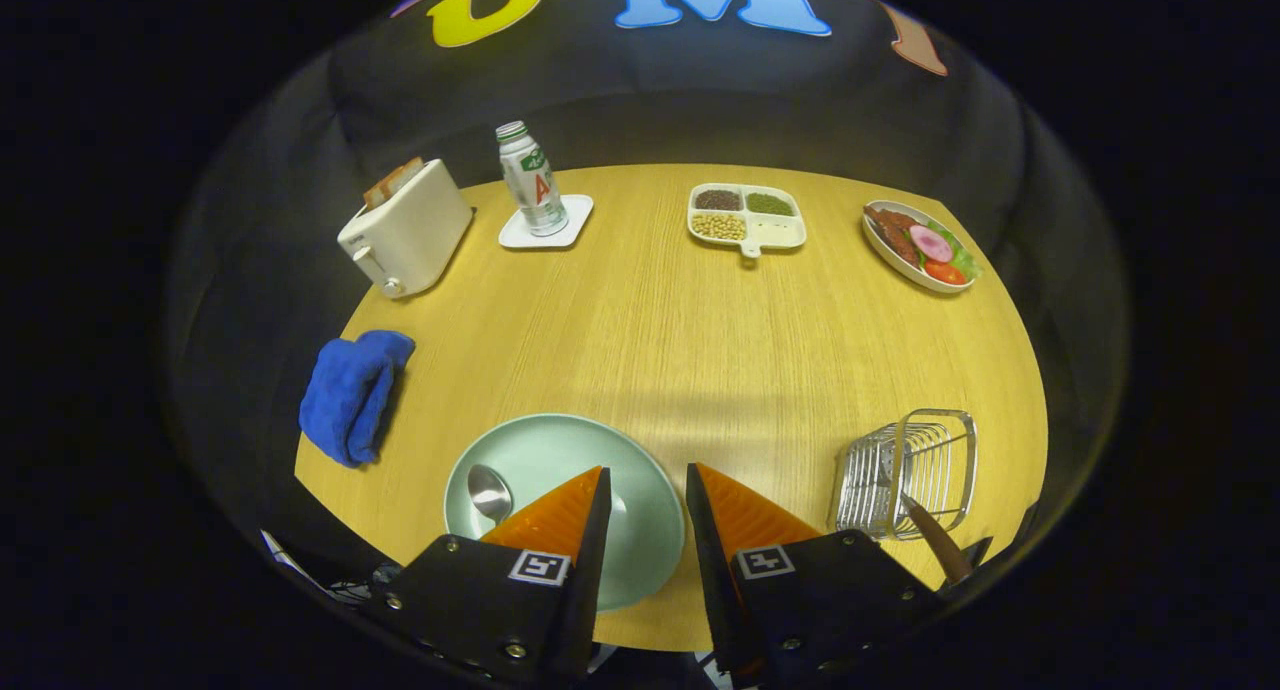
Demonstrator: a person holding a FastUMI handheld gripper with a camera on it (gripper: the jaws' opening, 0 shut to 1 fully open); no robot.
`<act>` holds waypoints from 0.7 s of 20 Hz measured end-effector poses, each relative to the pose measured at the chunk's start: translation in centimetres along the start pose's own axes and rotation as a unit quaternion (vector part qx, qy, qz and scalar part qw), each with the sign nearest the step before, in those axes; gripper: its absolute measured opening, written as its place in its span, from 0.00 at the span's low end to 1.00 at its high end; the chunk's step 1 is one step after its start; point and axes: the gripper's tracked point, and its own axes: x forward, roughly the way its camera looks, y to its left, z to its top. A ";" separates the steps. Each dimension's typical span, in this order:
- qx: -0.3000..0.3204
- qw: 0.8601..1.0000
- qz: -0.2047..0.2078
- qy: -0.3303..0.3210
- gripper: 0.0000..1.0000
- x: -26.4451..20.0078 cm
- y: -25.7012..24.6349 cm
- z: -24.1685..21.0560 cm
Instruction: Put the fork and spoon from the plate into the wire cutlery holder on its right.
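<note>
Claw (646, 485) parted wide, holding nothing, hovering over the near right rim of the plate (640, 510). Spoon (489, 492) lying in the plate's left half, bowl up, handle hidden under the left finger; glossy metal against the plate's smooth pale-green glaze. Round, shallow plate, likely chosen to keep cutlery from sliding off. To the plate's right, wire cutlery holder (905, 470): thin bright rods, open top, upright, easy to drop things into. Brown wooden handle (938, 543) already leaning out of it, probably the fork, tines not visible. Spoon apparently the remaining piece. Left of the plate, soft crumpled blue cloth (352, 395). All resting on a pale wood-grain counter (700, 340).
</note>
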 end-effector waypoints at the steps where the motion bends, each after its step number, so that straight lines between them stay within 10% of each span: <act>1: -0.009 1.000 0.006 0.007 0.46 0.3 0.6 -0.4; 14: -0.111 0.984 0.082 0.112 0.46 2.8 7.1 -7.0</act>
